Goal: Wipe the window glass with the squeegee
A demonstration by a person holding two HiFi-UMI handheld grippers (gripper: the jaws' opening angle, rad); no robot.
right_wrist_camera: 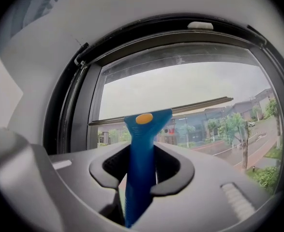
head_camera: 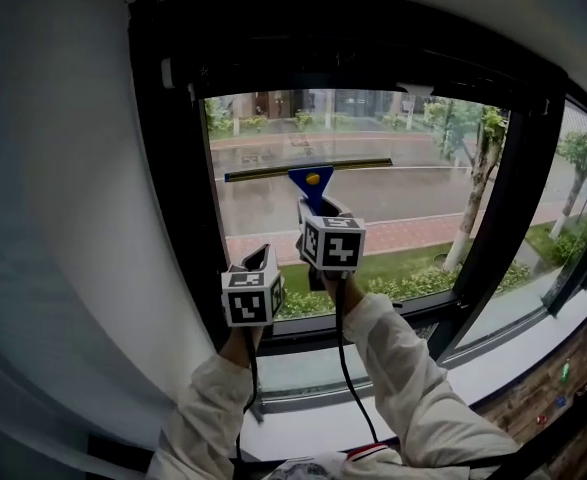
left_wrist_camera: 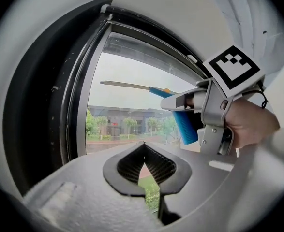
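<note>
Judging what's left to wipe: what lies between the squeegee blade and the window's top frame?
Only bare window glass separates the squeegee from the top frame, as the head view and right gripper view both show.

Squeegee (head_camera: 311, 176) high on window glass (head_camera: 393, 203)

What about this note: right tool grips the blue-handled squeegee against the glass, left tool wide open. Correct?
No: the left gripper view shows the left tool shut and empty. The right tool does grip the blue-handled squeegee against the glass.
</note>
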